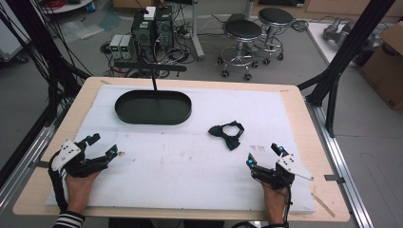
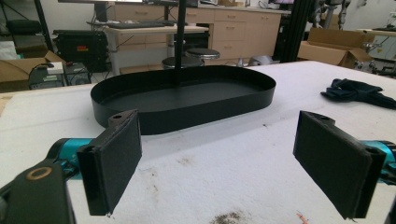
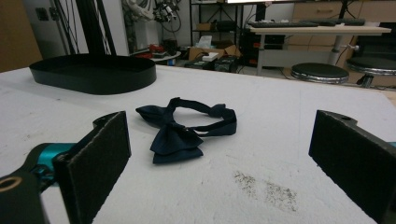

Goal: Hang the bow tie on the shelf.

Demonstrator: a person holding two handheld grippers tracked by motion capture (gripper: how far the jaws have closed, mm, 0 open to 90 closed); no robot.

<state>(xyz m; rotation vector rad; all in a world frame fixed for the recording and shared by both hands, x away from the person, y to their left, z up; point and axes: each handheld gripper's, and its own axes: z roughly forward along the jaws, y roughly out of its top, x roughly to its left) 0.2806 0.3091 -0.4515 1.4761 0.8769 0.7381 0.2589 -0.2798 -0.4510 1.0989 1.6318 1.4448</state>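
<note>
Black left gripper (image 1: pixel 102 146) and right gripper (image 1: pixel 264 155) rest agape, apart.

This looks like a robotics lab or workshop: round black swivel stools (image 1: pixel 243 29), black computer towers with tangled cables (image 1: pixel 153 29) on the grey floor, brown cardboard boxes (image 1: pixel 387 66), and wooden desks with drawers (image 2: pixel 233 28) behind, somewhat blurred.

Light: bright, even and diffuse from overhead; the white tabletop (image 1: pixel 190 161) reads pale without harsh glare.
Shadows: soft and faint beside the black tray (image 1: pixel 153 107); the tray's inside stays dark.
Focus: near pads (image 2: pixel 112 163) slightly soft; rooms behind the tray mildly blurred.
Distortion: wide-angle stretch toward the edges of both gripper views.
Sharpness: high view low-resolution, slightly grainy.
</note>
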